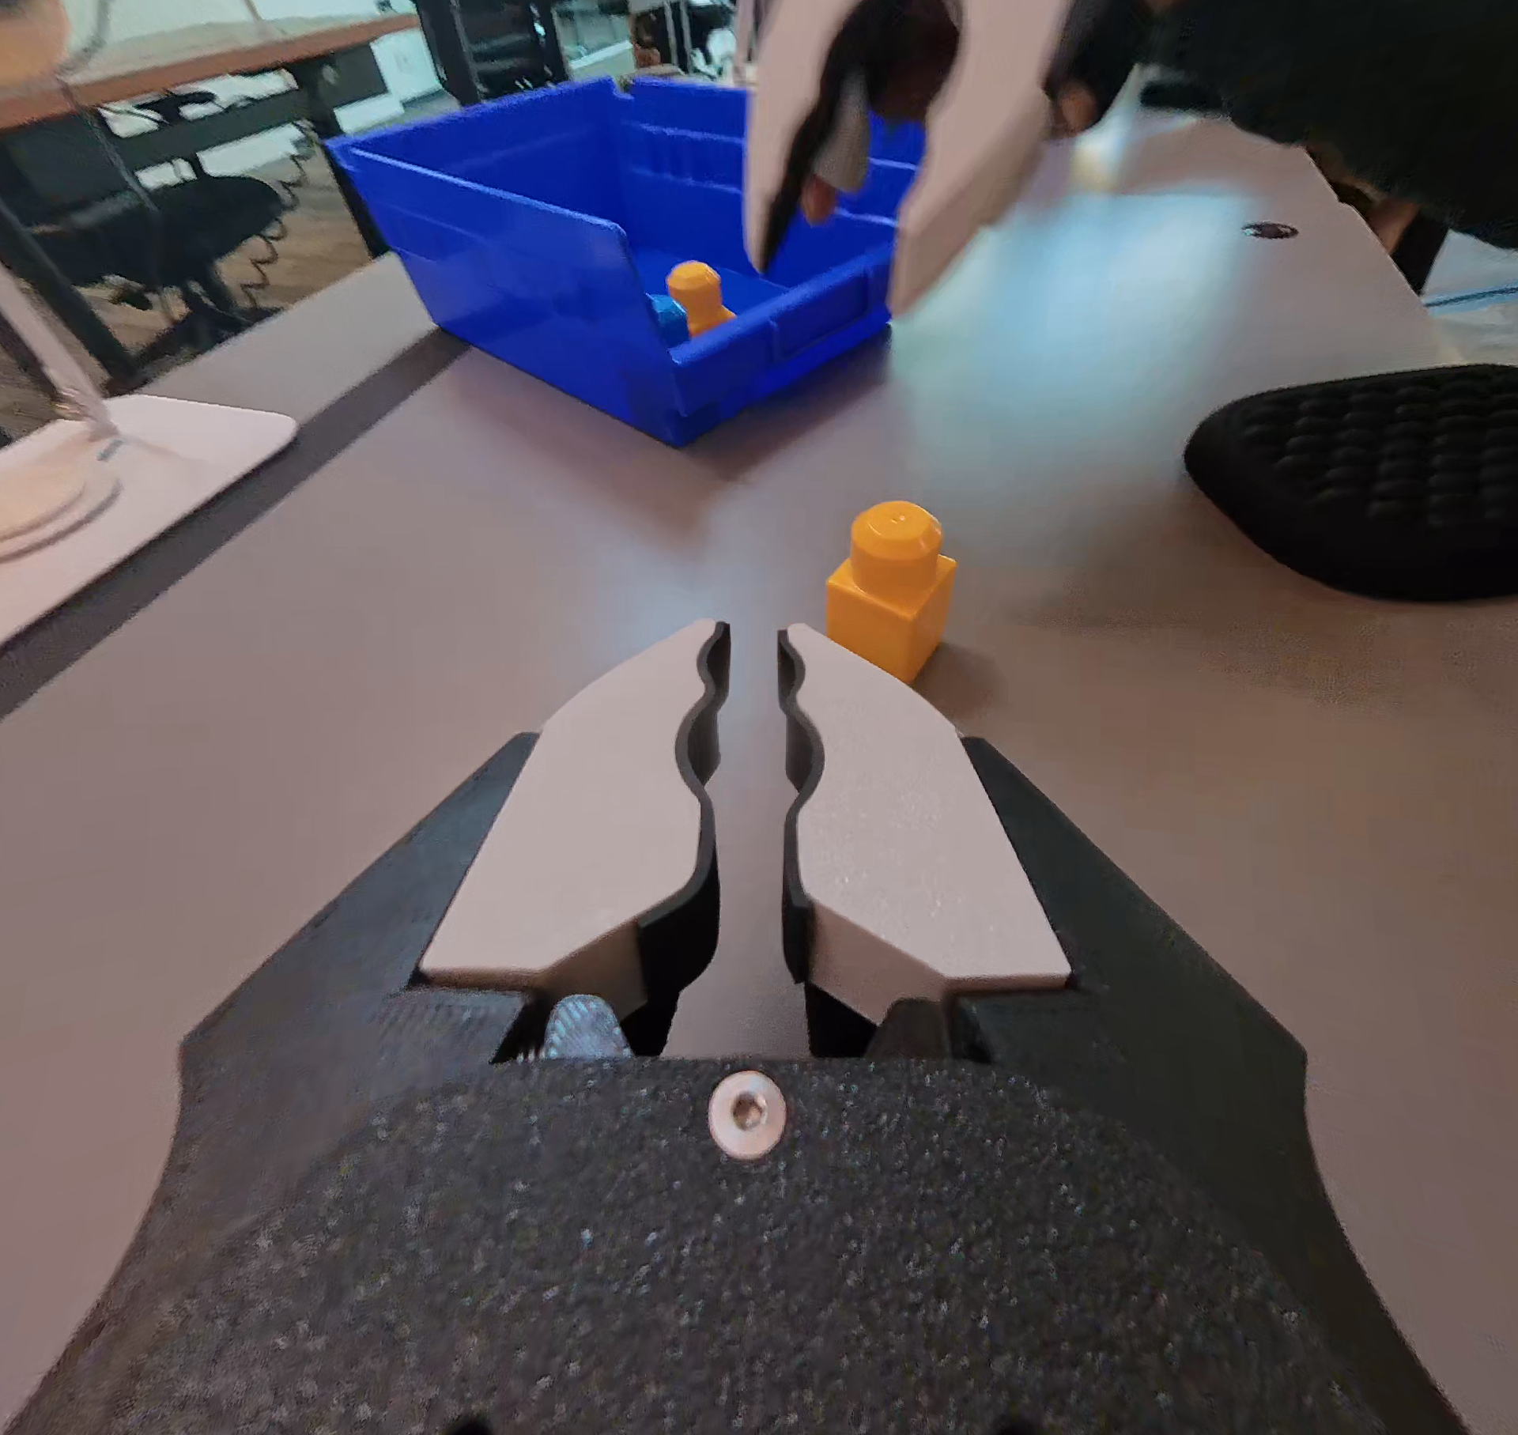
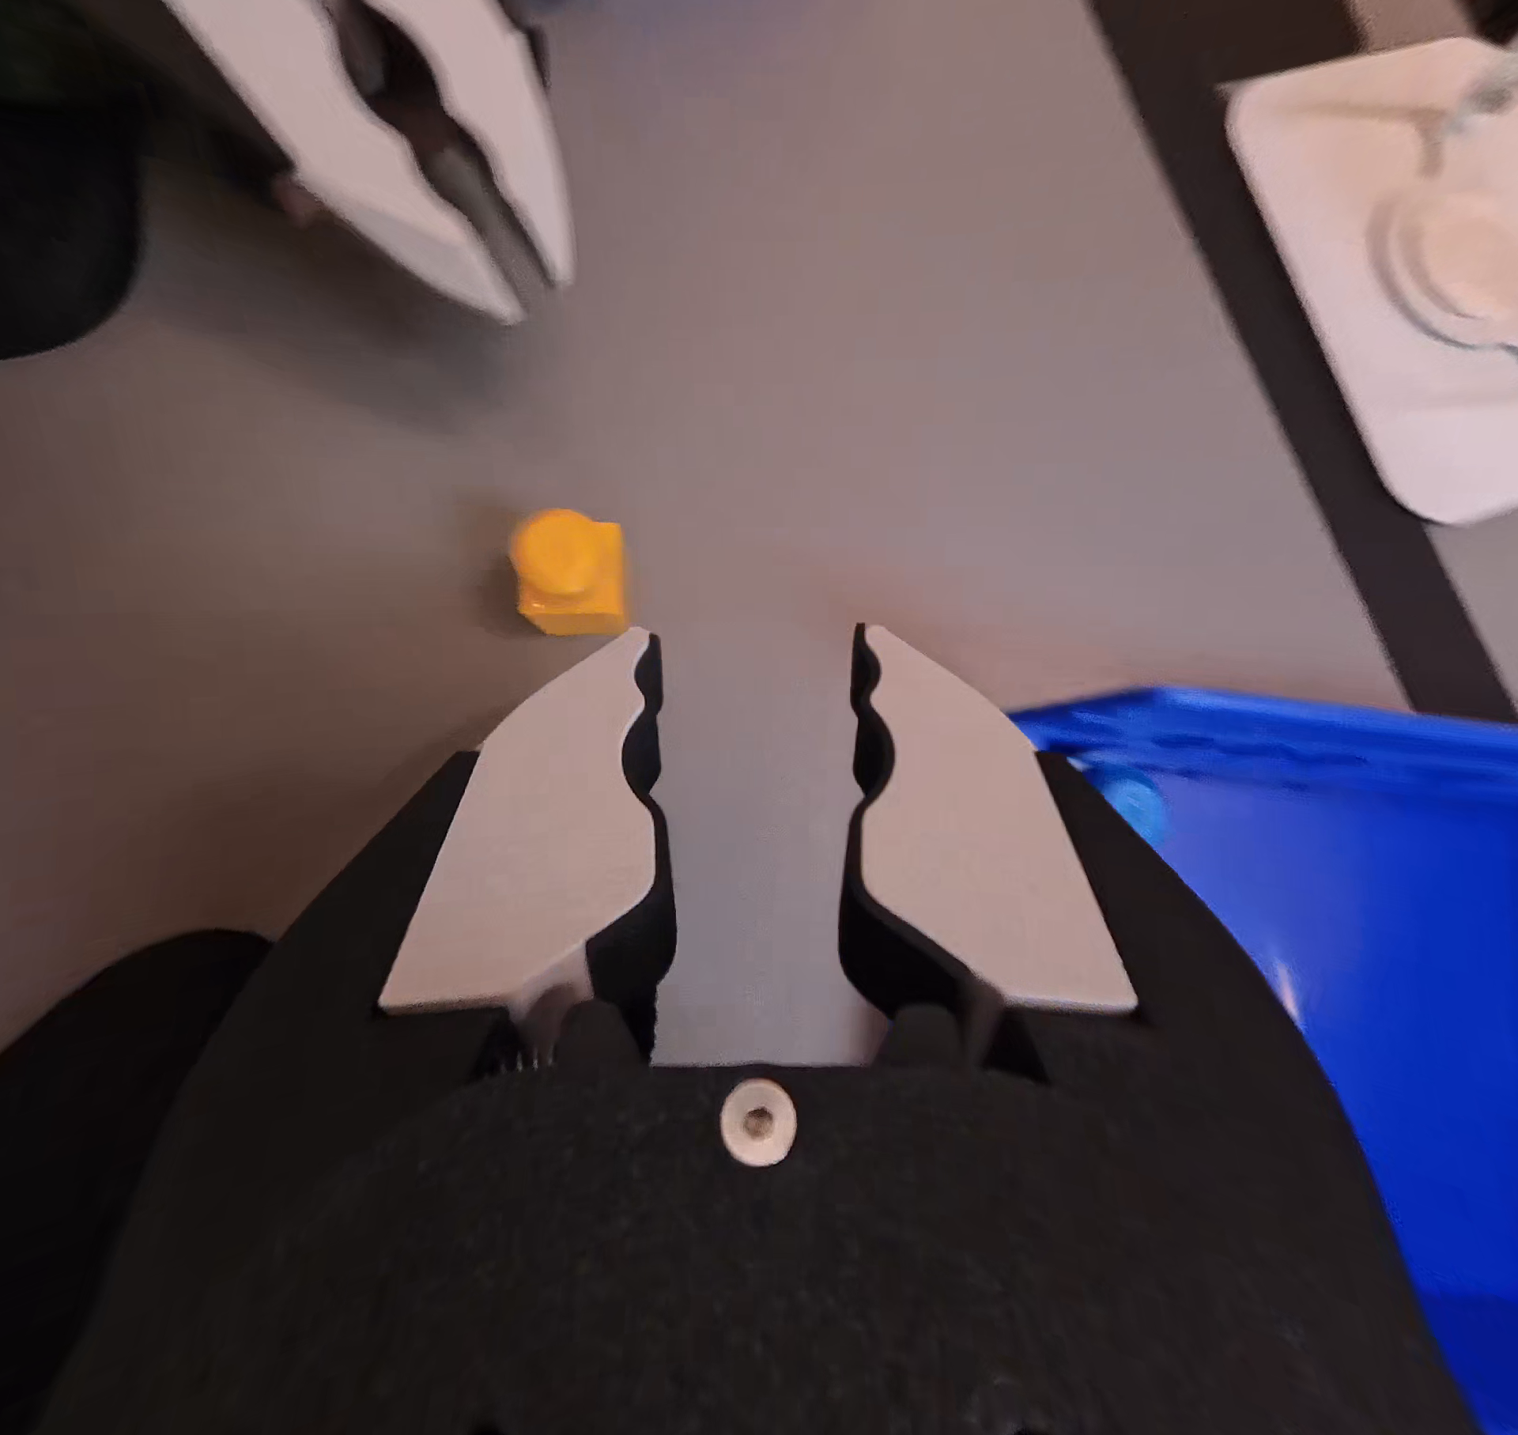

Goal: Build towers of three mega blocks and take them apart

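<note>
An orange mega block (image 1: 891, 599) stands upright on the grey table, just right of my left gripper's tips; it also shows in the right wrist view (image 2: 567, 574). My left gripper (image 1: 752, 632) is low over the table, its jaws nearly together with a narrow gap, and it holds nothing. My right gripper (image 2: 752, 632) is open and empty, looking down on the table with the orange block ahead to its left. It hangs over the near edge of the blue bin (image 1: 509, 245) in the left wrist view (image 1: 834, 282). In the bin are an orange block (image 1: 698, 299) and a blue block (image 1: 669, 319).
A black dimpled pad (image 1: 1363, 475) lies on the table at the right. A white stand base (image 1: 123, 459) sits at the left beyond a dark seam in the table. The blue bin (image 2: 1314, 862) is at the right of the right wrist view. Office desks and chairs stand behind. Across from one pair of fingers to the other is roughly 12 cm. It is some 6 cm from my left tips to the orange mega block (image 1: 891, 599).
</note>
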